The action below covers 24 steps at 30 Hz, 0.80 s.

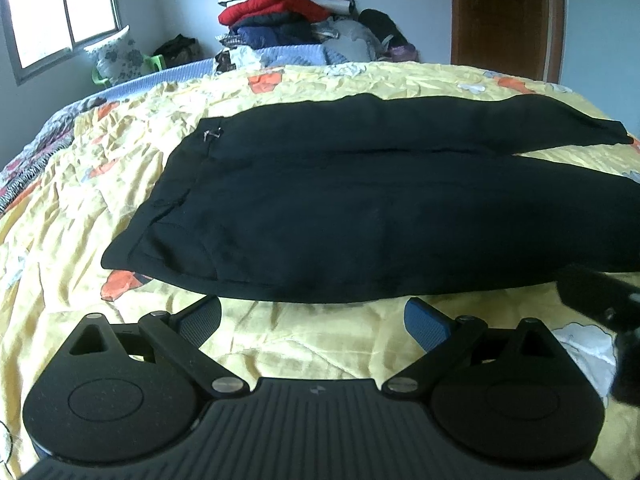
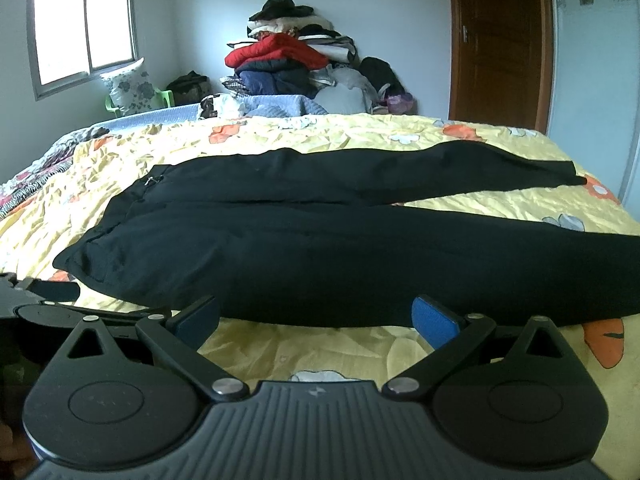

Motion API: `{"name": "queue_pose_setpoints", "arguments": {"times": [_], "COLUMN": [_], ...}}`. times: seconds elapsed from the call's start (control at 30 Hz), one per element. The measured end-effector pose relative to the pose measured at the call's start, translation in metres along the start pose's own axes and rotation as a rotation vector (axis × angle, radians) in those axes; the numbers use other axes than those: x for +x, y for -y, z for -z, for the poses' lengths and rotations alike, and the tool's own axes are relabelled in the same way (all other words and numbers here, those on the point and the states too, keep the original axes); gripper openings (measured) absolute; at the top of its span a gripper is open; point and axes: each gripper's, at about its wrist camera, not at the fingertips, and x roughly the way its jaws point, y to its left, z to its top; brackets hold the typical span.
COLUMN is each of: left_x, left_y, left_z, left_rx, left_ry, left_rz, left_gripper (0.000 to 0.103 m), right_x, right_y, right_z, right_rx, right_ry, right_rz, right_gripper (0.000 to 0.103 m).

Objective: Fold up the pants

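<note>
Black pants (image 1: 340, 216) lie flat on the yellow floral bedspread (image 1: 72, 208), waistband to the left, both legs stretched to the right, slightly apart at the hems. They also show in the right wrist view (image 2: 340, 248). My left gripper (image 1: 312, 320) is open and empty, just short of the pants' near edge by the hip. My right gripper (image 2: 316, 320) is open and empty, just short of the near leg's edge. The right gripper's body shows at the right edge of the left wrist view (image 1: 604, 304). The left gripper shows at the left edge of the right wrist view (image 2: 40, 300).
A tall pile of clothes (image 2: 288, 60) stands against the far wall behind the bed. A floral pillow on a green chair (image 2: 132, 88) sits under the window. A brown door (image 2: 500, 40) is at the back right.
</note>
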Motion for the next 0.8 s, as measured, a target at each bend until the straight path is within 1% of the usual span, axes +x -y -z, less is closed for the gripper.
{"name": "queue_pose_setpoints", "arguments": {"times": [0.13, 0.3, 0.43, 0.5, 0.53, 0.57, 0.63, 0.7, 0.73, 0.77, 0.8], "left_x": [0.008, 0.018, 0.025, 0.027, 0.028, 0.028, 0.029, 0.032, 0.034, 0.035, 0.037], "left_y": [-0.003, -0.005, -0.006, -0.006, -0.008, -0.010, -0.019, -0.032, -0.038, -0.044, -0.051], "left_z": [-0.001, -0.006, -0.010, -0.013, -0.015, -0.017, -0.023, -0.031, -0.035, -0.039, -0.044], "left_rx": [-0.004, -0.008, -0.007, 0.000, 0.001, -0.001, -0.021, -0.059, -0.077, -0.092, -0.107], "left_ry": [-0.023, -0.037, -0.047, -0.039, -0.033, -0.029, -0.016, -0.007, -0.005, -0.001, 0.002], "left_rz": [0.002, 0.001, 0.015, 0.030, 0.040, 0.050, 0.068, 0.081, 0.090, 0.099, 0.099], "left_gripper": [0.100, 0.100, 0.100, 0.099, 0.099, 0.099, 0.098, 0.097, 0.096, 0.096, 0.096], "right_x": [0.009, 0.017, 0.022, 0.026, 0.028, 0.031, 0.034, 0.043, 0.050, 0.061, 0.077], "right_y": [0.003, 0.002, 0.004, 0.005, 0.006, 0.008, 0.011, 0.011, 0.009, 0.008, 0.008], "right_z": [-0.004, -0.008, -0.012, -0.016, -0.020, -0.026, -0.041, -0.067, -0.079, -0.095, -0.110], "right_rx": [0.016, 0.005, -0.007, -0.034, -0.055, -0.082, -0.140, -0.220, -0.258, -0.299, -0.335], "right_ry": [-0.015, -0.026, -0.027, -0.015, -0.005, 0.011, 0.067, 0.129, 0.144, 0.143, 0.123], "right_rz": [-0.010, -0.011, -0.019, -0.060, -0.097, -0.146, -0.208, -0.217, -0.223, -0.233, -0.248], "right_gripper": [0.103, 0.103, 0.103, 0.103, 0.103, 0.103, 0.103, 0.103, 0.103, 0.103, 0.103]}}
